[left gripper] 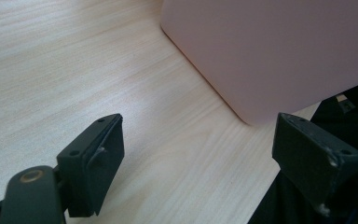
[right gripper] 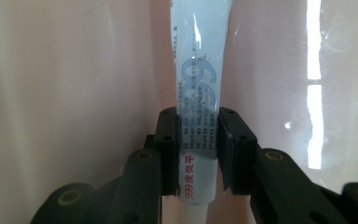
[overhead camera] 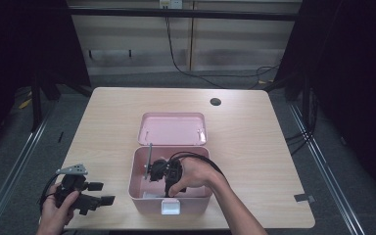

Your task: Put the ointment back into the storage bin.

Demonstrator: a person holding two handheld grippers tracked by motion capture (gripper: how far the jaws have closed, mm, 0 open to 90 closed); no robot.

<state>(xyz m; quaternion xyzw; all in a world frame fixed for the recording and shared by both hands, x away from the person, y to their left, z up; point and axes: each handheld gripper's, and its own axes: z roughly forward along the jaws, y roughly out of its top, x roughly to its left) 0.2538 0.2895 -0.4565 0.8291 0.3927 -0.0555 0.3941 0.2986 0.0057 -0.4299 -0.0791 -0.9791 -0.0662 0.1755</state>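
An open pink box [overhead camera: 196, 201] stands near the table's front edge. My right gripper [overhead camera: 152, 172] reaches down into it, held by a hand. In the right gripper view the right gripper [right gripper: 198, 128] is shut on a flat white tube [right gripper: 200, 56] with blue and red print, and the box's pink inner walls lie behind it. The tube [overhead camera: 149, 157] rises as a thin grey strip by the box's left wall. Left of the box, my left gripper [overhead camera: 103, 193] rests low over the table, open and with nothing between its fingers; ahead of this gripper [left gripper: 198, 140] is the box's outer corner [left gripper: 270, 51].
The box's pink lid [overhead camera: 172, 128] lies flat just behind the box. A white latch [overhead camera: 170, 208] sits on the box's front wall. A round cable hole [overhead camera: 215, 102] is at the back right of the wooden table [overhead camera: 259, 147]. Dark stands flank the table.
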